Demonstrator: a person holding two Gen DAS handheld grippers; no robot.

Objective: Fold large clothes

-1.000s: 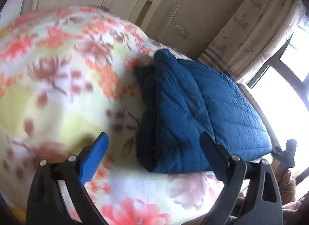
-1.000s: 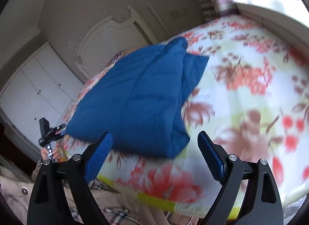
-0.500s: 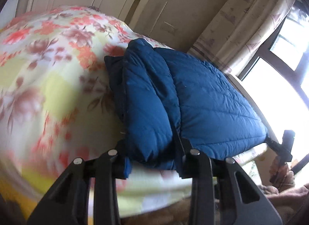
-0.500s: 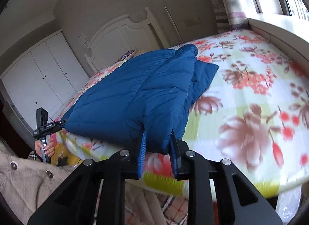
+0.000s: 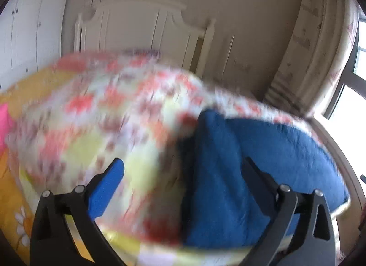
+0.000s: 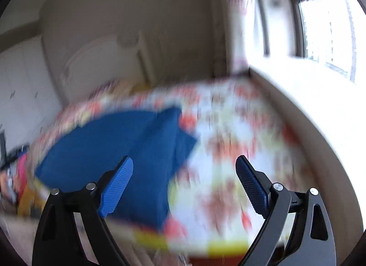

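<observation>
A folded dark blue quilted jacket lies near the front edge of the floral bed. In the right wrist view the same jacket fills the bed's left half. My left gripper hovers over the jacket's left edge, its jaws opening wide, with no cloth pinched between the pads. My right gripper hangs above the jacket's right edge, its jaws also opening, and nothing is pressed between its blue pads. Both views are smeared by motion.
A white headboard and a wardrobe stand behind the bed. A curtain and a bright window with a wide sill run along the bed's right side.
Both grippers closed on the jacket's front edge half a second ago, then let go and rose. Their jaws now stand wide and the jacket lies lower in both views.
</observation>
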